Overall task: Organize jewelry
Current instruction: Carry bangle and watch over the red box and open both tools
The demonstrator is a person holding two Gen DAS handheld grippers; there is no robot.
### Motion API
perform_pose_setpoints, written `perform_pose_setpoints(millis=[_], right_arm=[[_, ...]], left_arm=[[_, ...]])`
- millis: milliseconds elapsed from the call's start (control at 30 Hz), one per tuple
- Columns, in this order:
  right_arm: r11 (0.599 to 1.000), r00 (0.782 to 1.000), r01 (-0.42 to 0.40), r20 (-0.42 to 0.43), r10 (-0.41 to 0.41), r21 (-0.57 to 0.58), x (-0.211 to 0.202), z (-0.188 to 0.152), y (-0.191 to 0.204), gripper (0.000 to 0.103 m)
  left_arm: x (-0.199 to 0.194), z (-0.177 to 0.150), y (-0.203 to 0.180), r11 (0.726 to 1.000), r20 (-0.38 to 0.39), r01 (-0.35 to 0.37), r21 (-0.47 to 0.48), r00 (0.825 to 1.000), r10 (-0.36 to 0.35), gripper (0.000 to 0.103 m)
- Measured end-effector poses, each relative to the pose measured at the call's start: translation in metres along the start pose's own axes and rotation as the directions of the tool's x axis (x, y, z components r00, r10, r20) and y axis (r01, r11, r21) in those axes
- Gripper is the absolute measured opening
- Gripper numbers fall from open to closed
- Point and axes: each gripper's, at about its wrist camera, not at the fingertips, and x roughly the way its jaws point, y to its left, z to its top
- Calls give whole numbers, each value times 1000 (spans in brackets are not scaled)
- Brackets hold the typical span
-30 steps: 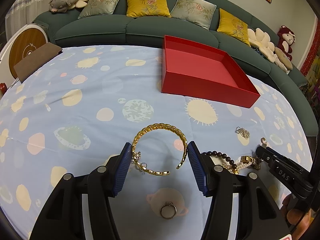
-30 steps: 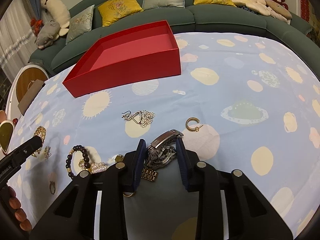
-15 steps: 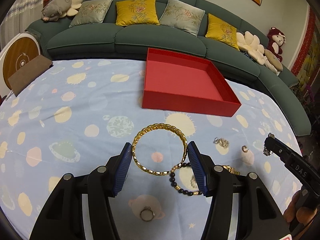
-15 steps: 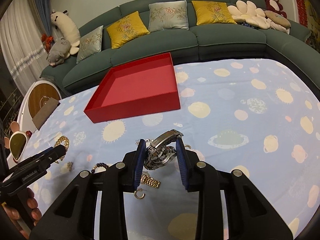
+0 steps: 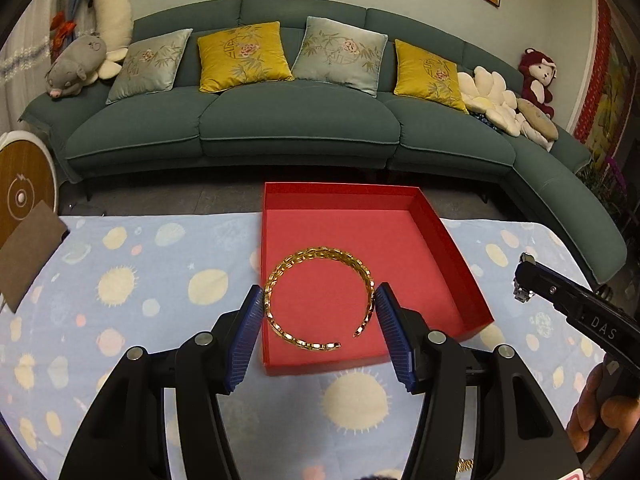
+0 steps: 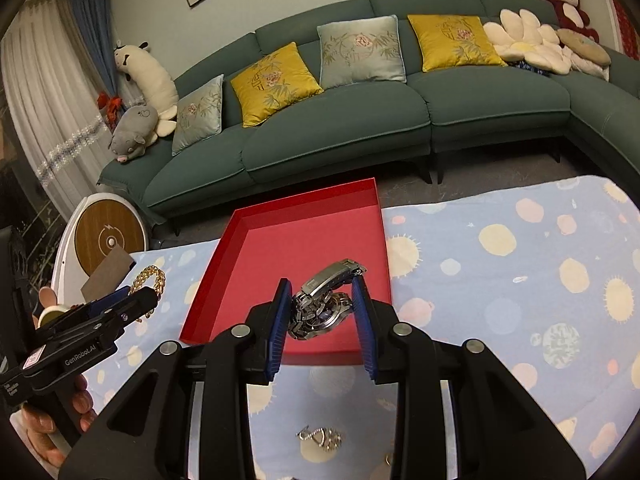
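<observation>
My left gripper (image 5: 320, 308) is shut on a gold open bangle (image 5: 318, 300) and holds it in the air over the near part of the red tray (image 5: 460, 260). My right gripper (image 6: 320, 306) is shut on a silver metal watch (image 6: 324, 304) and holds it above the near end of the same red tray (image 6: 224, 264). The right gripper also shows at the right of the left wrist view (image 5: 560, 300). The left gripper with the bangle shows at the left of the right wrist view (image 6: 132, 304).
The tray sits on a blue tablecloth with planet prints (image 5: 140, 280). A silver earring (image 6: 320, 438) and a small gold piece (image 6: 389, 458) lie on the cloth below the right gripper. A brown card (image 5: 28, 248) lies at the far left. A green sofa (image 5: 300, 120) stands behind the table.
Both grippers have lifted off the cloth with their jewelry and moved forward to above the red tray. The other jewelry on the cloth has dropped out of the left view.
</observation>
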Motion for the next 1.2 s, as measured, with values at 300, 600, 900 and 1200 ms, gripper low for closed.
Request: perform_pose_setpoints(millis=[300, 600, 900, 1200], right_arm=[[1000, 997, 20, -69, -21, -19, 71, 7, -6, 30], [996, 992, 60, -106, -66, -62, 103, -6, -8, 30], [993, 997, 74, -19, -76, -87, 89, 4, -8, 47], [992, 994, 55, 105, -43, -115, 4, 30, 9, 55]], left_arm=[[69, 7, 2, 999, -40, -10, 52, 999, 12, 55], [98, 2, 13, 999, -68, -23, 42, 997, 26, 55], [93, 5, 12, 996, -16, -63, 61, 998, 64, 65], [25, 30, 15, 999, 81, -42, 4, 996, 41, 65]])
